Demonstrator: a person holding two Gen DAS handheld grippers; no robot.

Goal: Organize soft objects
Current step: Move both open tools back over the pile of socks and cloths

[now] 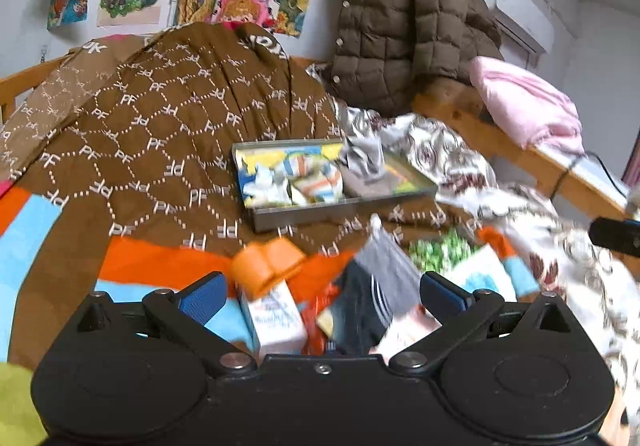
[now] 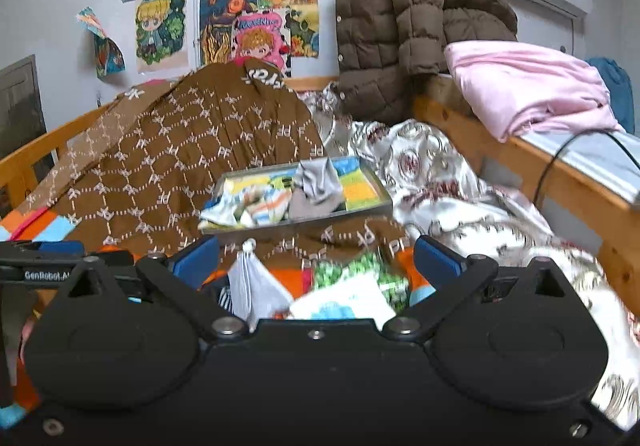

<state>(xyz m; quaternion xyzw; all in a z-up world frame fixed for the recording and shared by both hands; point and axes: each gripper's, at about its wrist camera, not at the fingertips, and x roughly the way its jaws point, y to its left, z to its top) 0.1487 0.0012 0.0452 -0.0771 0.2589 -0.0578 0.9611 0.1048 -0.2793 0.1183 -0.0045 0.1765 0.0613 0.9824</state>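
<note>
Even daylight, foreground blur, fisheye bending

tray point(image 1: 304, 212) on quilt point(image 1: 160, 150), socks point(image 1: 288, 178) in tray, loose socks point(image 1: 376, 286) before tray, jacket point(image 1: 404, 26) behind, blanket point(image 1: 524, 106) right on rail point(image 1: 520, 162)

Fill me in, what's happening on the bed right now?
Socks are being sorted into a metal tray on the brown quilt. The tray already holds several socks. Both grippers are open and hold nothing. The left gripper hovers over a loose pile with an orange sock. The right gripper is above a grey sock and a green patterned one.
</note>
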